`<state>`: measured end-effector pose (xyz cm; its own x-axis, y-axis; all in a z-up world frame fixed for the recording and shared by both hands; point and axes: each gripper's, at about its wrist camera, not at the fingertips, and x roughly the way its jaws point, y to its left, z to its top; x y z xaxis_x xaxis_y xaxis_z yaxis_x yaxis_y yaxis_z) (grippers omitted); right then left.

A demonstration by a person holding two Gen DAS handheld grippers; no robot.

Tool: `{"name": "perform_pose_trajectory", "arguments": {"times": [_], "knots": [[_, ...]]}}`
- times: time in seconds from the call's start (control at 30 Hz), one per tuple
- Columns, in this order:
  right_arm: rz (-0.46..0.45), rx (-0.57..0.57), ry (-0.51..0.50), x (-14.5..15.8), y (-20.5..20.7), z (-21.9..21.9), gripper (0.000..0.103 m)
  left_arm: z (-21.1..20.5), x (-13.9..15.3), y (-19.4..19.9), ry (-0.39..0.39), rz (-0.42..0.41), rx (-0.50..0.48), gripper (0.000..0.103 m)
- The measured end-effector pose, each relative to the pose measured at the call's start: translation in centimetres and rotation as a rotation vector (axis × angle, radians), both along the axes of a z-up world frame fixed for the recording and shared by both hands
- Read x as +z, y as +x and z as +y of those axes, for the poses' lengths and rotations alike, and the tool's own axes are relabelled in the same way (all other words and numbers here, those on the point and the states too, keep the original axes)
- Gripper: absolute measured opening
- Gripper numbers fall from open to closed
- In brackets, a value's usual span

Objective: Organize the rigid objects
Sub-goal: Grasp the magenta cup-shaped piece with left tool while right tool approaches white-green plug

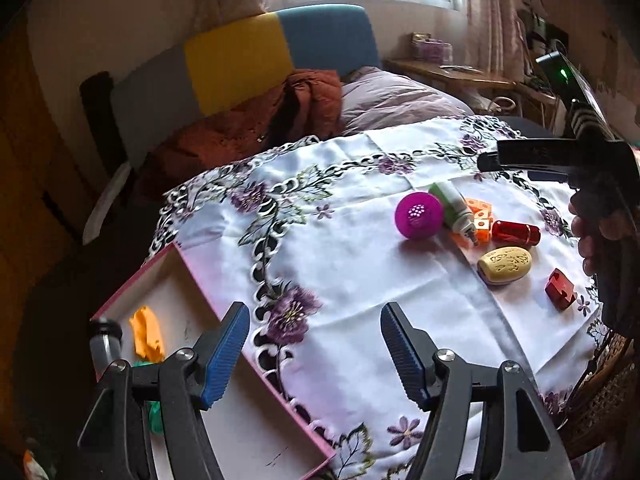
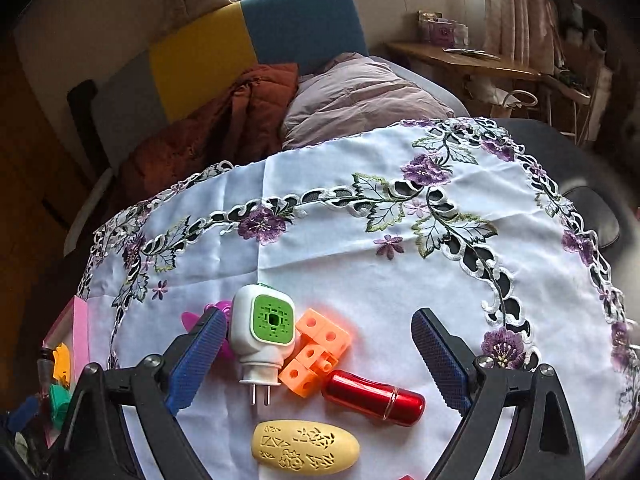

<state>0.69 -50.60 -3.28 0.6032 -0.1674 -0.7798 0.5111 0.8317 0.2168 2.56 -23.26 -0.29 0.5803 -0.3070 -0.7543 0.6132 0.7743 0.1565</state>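
Both jaws wide, empty; bare tablecloth (image 2: pixel 320 248) btwn pink tray (image 1: pixel 192 276) edge & toy cluster (image 2: pixel 316 348).

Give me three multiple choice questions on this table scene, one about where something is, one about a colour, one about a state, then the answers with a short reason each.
1. Where does the pink-edged box lie relative to the loose objects in the left wrist view?
A. To their left
B. To their right
C. Beyond them, by the far edge

2. What colour is the metallic cylinder?
A. Blue
B. Red
C. Silver

3. How is the right gripper?
A. Shut on the plug-in device
B. Shut on the yellow oval
C. Open, holding nothing

Answers:
1 A: the box sits at the tablecloth's left edge, with the objects at right.
2 B: it is glossy red.
3 C: its pads stand wide, flanking the plug-in device and orange blocks.
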Motion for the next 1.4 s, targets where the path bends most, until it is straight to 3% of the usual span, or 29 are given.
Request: {"name": "perform_pose_trajectory", "arguments": {"times": [0.23,0.47,0.8,0.9,1.0,1.27,1.4], "knots": [[-0.003,-0.03,0.021,-0.1,0.0,-0.7,0.095,-1.7,-0.5,0.5,0.014,0.008,-0.034,0.069],[-0.016,-0.107,0.047,-0.2,-0.8,-2.1,0.095,-3.8,-2.7,3.0,-0.05,0.171,-0.027,0.066],[-0.044,-0.171,0.112,-0.3,-1.6,-3.6,0.095,-8.2,-3.9,7.0,-0.221,0.361,-0.04,0.063],[-0.049,-0.169,0.128,-0.5,-1.6,-3.7,0.096,-9.5,-4.5,8.6,-0.296,0.45,-0.047,0.064],[-0.05,-0.168,0.138,-0.6,-1.6,-3.8,0.096,-10.6,-4.9,9.9,-0.346,0.482,-0.032,0.068],[-0.052,-0.171,0.161,-0.8,-1.6,-4.0,0.096,-13.1,-8.5,13.0,-0.354,0.576,0.022,0.069],[-0.051,-0.177,0.166,-0.9,-1.6,-4.2,0.096,-13.6,-9.1,12.4,-0.339,0.58,-0.041,0.058]]}}
